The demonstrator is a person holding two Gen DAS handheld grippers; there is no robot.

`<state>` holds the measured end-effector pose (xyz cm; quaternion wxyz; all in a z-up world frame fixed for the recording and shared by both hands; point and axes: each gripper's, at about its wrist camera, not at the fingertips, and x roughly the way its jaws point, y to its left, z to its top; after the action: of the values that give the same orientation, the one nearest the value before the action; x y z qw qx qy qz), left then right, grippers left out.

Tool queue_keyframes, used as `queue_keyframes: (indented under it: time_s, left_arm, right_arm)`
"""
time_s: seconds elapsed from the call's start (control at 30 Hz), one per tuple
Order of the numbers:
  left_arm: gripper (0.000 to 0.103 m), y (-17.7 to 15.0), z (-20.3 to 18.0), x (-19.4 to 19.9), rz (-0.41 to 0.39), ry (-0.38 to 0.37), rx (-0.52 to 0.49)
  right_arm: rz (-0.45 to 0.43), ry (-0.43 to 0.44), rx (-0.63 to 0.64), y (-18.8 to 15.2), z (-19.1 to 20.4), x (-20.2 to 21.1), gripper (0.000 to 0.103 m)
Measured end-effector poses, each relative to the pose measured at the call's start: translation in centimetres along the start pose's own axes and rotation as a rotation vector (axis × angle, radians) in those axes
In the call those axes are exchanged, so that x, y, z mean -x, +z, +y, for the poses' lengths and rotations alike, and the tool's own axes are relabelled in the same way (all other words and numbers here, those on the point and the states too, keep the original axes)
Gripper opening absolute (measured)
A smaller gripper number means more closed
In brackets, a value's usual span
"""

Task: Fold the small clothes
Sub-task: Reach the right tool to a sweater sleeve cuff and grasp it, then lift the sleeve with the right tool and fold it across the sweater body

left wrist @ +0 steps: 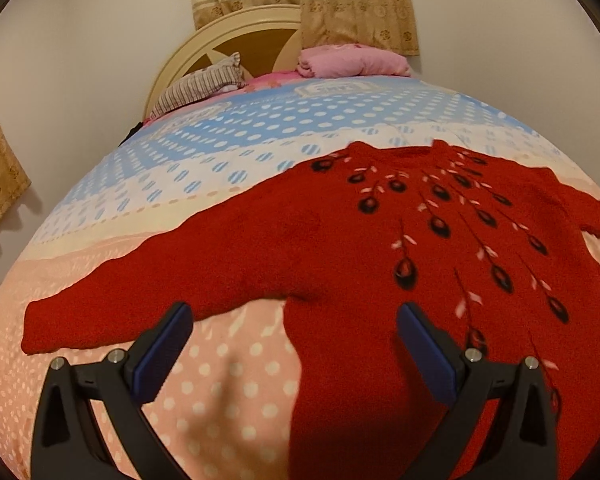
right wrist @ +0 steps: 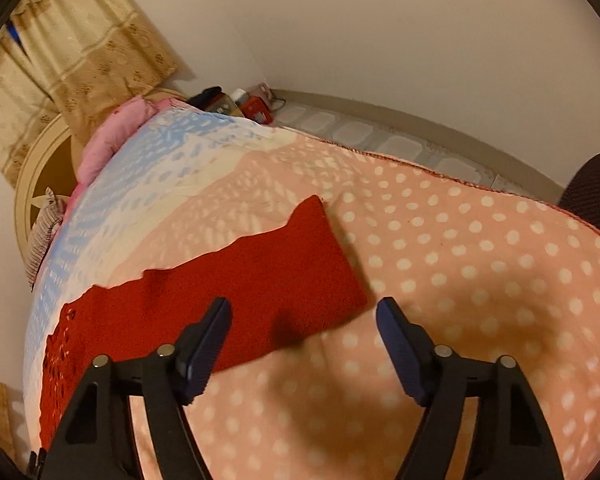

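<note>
A red knitted sweater (left wrist: 340,240) with black and pink leaf embroidery lies flat, front up, on the bed. Its one sleeve (left wrist: 120,300) stretches out to the left in the left wrist view. My left gripper (left wrist: 294,316) is open and empty, hovering above the sweater's side near that sleeve's armpit. In the right wrist view the other sleeve (right wrist: 280,276) stretches out with its cuff toward the right. My right gripper (right wrist: 304,310) is open and empty, just above that cuff.
The bed is covered by a dotted blanket (left wrist: 220,380), pink near me and blue farther off. A striped pillow (left wrist: 200,84) and a folded pink cloth (left wrist: 352,60) lie by the headboard (left wrist: 236,40). Small items (right wrist: 240,104) stand in the far corner.
</note>
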<state>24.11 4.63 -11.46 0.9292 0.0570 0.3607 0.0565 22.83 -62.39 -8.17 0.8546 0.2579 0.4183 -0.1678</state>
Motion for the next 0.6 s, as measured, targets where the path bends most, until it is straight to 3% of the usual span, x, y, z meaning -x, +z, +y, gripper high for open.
queue_keyframes:
  time_s: [0.17,0.23,0.3,0.6]
  left_arm:
    - [0.103,0.1,0.4,-1.3,0.019,0.0,0.01]
    - [0.103,0.1,0.6,-1.9,0.026,-0.004,0.014]
    - [0.103,0.1,0.8,-2.0,0.029,-0.009,0.02]
    - [0.103,-0.1,1.9,-1.9,0.017,-0.047,0.054]
  right_arm:
    - [0.042,-0.028,-0.037,1.2,-1.0,-2.5,0.069]
    - [0.065,-0.027,-0.05,1.1,-1.2,-3.2,0.057]
    - [0.066,-0.032,0.002,1.1,-0.5,-3.4,0.022]
    - [-0.047,-0.011,0.168,2.3,6.0,1.2,0.019]
